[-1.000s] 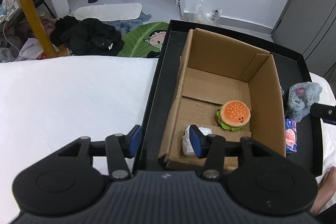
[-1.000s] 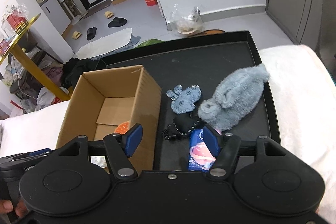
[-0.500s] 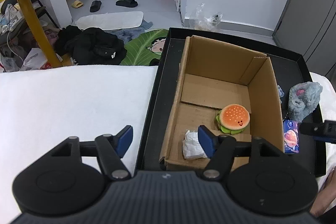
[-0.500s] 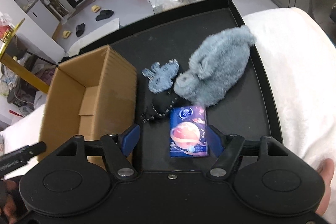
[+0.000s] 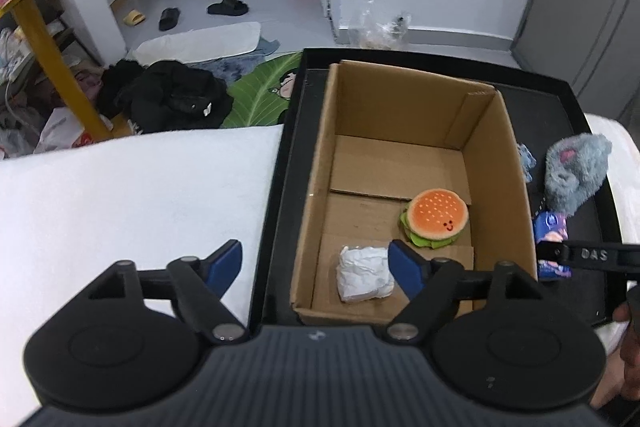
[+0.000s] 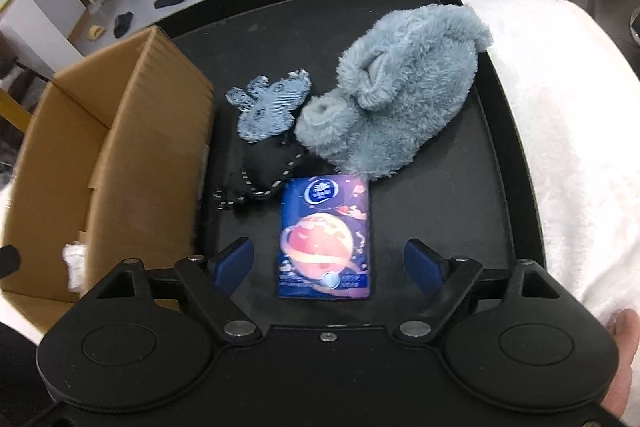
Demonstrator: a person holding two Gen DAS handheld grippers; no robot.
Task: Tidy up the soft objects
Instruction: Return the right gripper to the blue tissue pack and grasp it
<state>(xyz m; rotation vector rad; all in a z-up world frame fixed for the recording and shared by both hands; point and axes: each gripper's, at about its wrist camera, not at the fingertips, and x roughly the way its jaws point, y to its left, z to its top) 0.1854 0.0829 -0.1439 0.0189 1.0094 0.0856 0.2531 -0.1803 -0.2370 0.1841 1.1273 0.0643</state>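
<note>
We are holding the right tongs [image 6: 329, 265] spread apart over the tissue pack [image 6: 325, 239] lying flat on the black tray [image 6: 496, 131], their jaws just widened, pads not touching it. Our left tongs [image 5: 316, 265], also just widened, are hanging empty over the cardboard box [image 5: 500, 163] holding the burger plush [image 5: 435, 218].

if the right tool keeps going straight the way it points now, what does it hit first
Most likely the tissue pack lying flat on the black tray. It sits centred between the right tool's open fingers, which have just been opening and touch nothing. Depth is hard to judge, so the exact contact point is uncertain.
</note>
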